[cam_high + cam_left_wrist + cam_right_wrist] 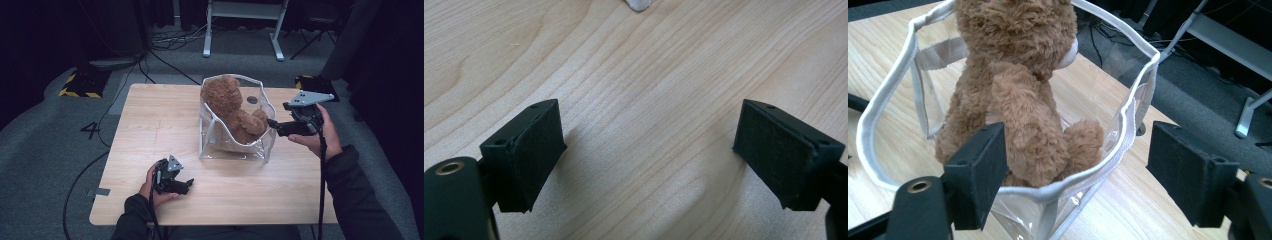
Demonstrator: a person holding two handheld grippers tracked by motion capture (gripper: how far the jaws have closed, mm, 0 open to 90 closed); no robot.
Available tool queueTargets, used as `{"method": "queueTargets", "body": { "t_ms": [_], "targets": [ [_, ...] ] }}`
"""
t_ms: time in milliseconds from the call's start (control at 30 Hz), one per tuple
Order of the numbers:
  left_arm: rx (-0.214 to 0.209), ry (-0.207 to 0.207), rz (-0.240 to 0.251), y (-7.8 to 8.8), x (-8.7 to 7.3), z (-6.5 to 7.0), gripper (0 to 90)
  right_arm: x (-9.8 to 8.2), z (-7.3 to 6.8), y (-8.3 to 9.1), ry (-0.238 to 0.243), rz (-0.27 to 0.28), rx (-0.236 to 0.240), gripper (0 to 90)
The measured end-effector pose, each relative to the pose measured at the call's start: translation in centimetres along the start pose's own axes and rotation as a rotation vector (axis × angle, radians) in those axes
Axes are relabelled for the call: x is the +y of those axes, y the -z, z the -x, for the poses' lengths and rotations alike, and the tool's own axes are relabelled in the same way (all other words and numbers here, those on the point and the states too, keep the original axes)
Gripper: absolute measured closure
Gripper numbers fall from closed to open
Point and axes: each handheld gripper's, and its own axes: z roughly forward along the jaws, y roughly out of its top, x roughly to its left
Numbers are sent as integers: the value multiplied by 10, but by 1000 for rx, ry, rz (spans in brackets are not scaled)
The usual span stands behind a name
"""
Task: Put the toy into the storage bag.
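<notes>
A big number 4 [90,130] is showing on the grey floor [45,150], to the left of the table. It is dark against the carpet. No other words, numbers or brand names are showing clearly enough to read.
</notes>
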Motion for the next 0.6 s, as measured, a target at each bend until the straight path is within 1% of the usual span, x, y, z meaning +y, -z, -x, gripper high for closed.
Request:
{"method": "queueTargets", "body": {
  "t_ms": [133, 300, 600],
  "targets": [
    [0, 0, 0, 0, 0, 0, 127, -3, 2, 5, -1, 6, -1, 235],
    [0, 1, 1, 0, 0, 0, 127, -6, 2, 10, 14, -3, -7, 235],
    [0, 2, 1, 0, 0, 0, 127, -12, 4, 17, 17, 2, -9, 236]
  ]
}}
